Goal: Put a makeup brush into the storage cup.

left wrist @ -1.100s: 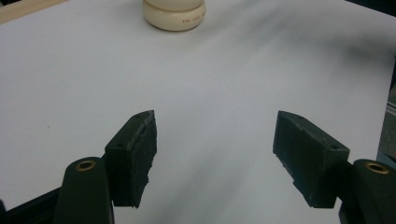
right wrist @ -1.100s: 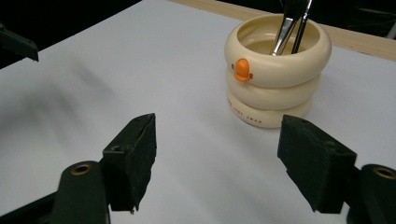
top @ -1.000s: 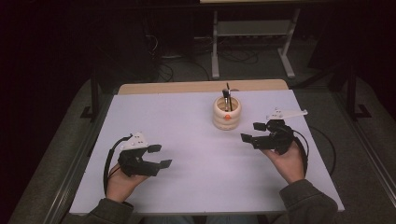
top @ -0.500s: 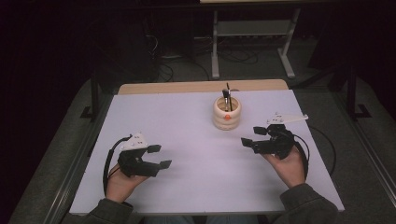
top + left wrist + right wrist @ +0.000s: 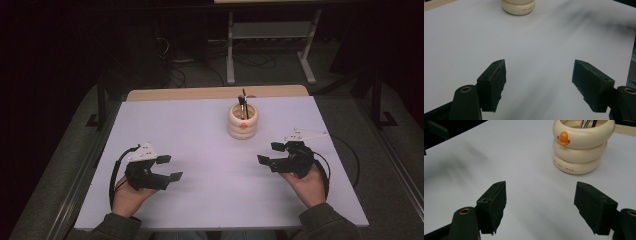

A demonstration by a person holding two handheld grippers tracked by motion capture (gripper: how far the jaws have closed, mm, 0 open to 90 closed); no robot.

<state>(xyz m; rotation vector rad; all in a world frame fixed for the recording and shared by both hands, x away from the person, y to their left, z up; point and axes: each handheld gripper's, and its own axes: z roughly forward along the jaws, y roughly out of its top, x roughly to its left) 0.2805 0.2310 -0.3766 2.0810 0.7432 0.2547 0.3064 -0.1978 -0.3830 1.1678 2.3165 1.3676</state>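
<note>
A cream holder made of stacked rings with an orange beak stands at the far middle of the white table. Dark utensils stick up out of it. The left gripper rests near the front left, held in a hand, with its jaws wide apart and nothing between them. In the left gripper view the holder lies far ahead. The right gripper sits at the front right, open and empty, and its jaws have just been opening a little. The right gripper view has the holder close ahead, to the right.
A wooden strip runs along the table's far edge. Beyond it, on the dark floor, stand a metal frame and loose cables. Black rails border both sides of the table.
The right gripper has drawn back slightly toward the person. The left gripper has stayed where it was.
</note>
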